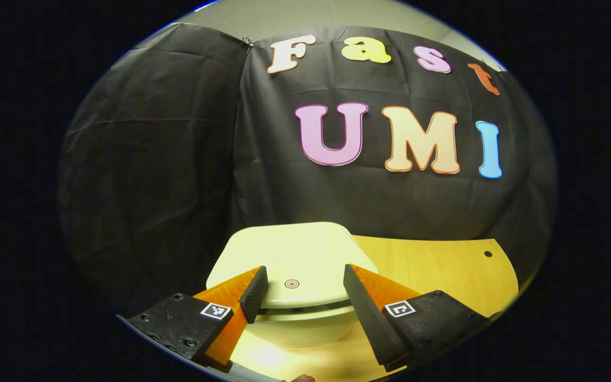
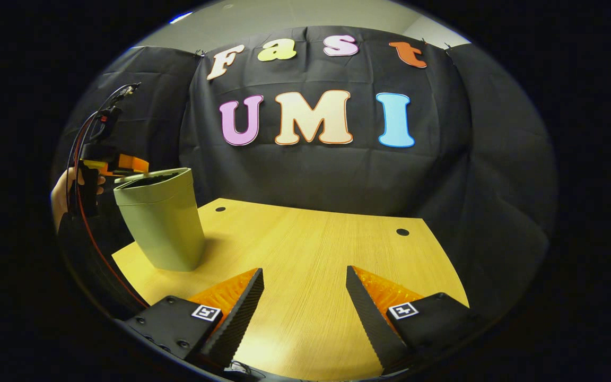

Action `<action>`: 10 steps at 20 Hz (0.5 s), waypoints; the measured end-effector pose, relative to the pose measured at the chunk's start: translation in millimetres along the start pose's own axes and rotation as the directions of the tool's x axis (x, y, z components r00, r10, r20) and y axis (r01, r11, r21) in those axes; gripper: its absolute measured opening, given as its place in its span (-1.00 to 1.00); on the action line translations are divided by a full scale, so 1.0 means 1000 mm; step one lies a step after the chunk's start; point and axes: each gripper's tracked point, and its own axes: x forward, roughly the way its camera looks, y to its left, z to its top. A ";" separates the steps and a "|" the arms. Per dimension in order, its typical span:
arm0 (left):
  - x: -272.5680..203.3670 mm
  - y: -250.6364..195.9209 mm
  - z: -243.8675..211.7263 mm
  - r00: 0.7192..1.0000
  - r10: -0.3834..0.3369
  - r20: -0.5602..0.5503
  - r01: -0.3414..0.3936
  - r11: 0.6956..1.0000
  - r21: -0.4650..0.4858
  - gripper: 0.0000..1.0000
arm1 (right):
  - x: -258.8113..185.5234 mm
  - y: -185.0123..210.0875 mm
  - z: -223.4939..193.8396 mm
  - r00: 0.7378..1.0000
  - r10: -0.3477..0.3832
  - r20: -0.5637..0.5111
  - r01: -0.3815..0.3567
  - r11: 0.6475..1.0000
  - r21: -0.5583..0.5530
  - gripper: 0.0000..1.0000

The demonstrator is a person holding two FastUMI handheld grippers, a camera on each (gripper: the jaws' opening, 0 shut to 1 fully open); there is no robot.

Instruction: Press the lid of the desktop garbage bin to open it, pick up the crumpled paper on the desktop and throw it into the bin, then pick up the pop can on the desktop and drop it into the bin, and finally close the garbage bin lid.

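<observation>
Fingers (image 1: pixel 255 292) of left gripper (image 1: pixel 300 289) apart over bin (image 1: pixel 295 318) lid (image 1: pixel 289 260).

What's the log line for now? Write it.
left gripper: open, over lid | right gripper: open, above table | bin: upright

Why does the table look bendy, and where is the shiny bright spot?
Left gripper view: the fisheye lens bulges the bin lid, and light glares on the table just under the bin. Right gripper view: the table's straight edges curve, a bright patch glows between the right gripper fingers, and the bin casts a soft shadow at its base; the left gripper is small and dim.
</observation>
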 end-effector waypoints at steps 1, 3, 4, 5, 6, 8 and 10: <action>0.001 0.000 -0.003 1.000 0.001 -0.003 -0.001 1.000 0.008 0.79 | 0.000 0.002 -0.002 1.000 0.004 -0.003 -0.004 1.000 -0.005 0.96; 0.001 -0.001 -0.011 1.000 -0.004 -0.022 0.004 1.000 0.006 0.80 | 0.001 0.002 -0.003 1.000 0.008 -0.008 -0.008 1.000 -0.016 0.96; -0.001 -0.001 -0.011 1.000 -0.006 -0.007 0.006 1.000 -0.009 0.81 | 0.002 0.002 -0.004 1.000 0.010 -0.009 -0.010 1.000 -0.017 0.96; 0.001 -0.003 -0.013 1.000 -0.010 -0.005 0.010 1.000 -0.012 0.81 | 0.003 0.002 -0.005 1.000 0.010 -0.011 -0.011 1.000 -0.014 0.97; 0.000 -0.004 -0.014 1.000 -0.013 -0.007 0.013 1.000 -0.002 0.80 | 0.005 0.003 -0.006 1.000 0.012 -0.016 -0.012 1.000 -0.011 0.99; 0.003 -0.006 -0.015 1.000 -0.017 0.010 0.017 0.999 0.052 0.82 | 0.008 0.005 -0.010 0.999 0.024 -0.028 -0.024 1.000 0.003 0.97; 0.002 -0.005 -0.020 0.999 -0.033 -0.006 0.033 0.998 0.044 0.82 | 0.010 0.009 -0.014 0.999 0.037 -0.036 -0.037 0.999 0.011 0.97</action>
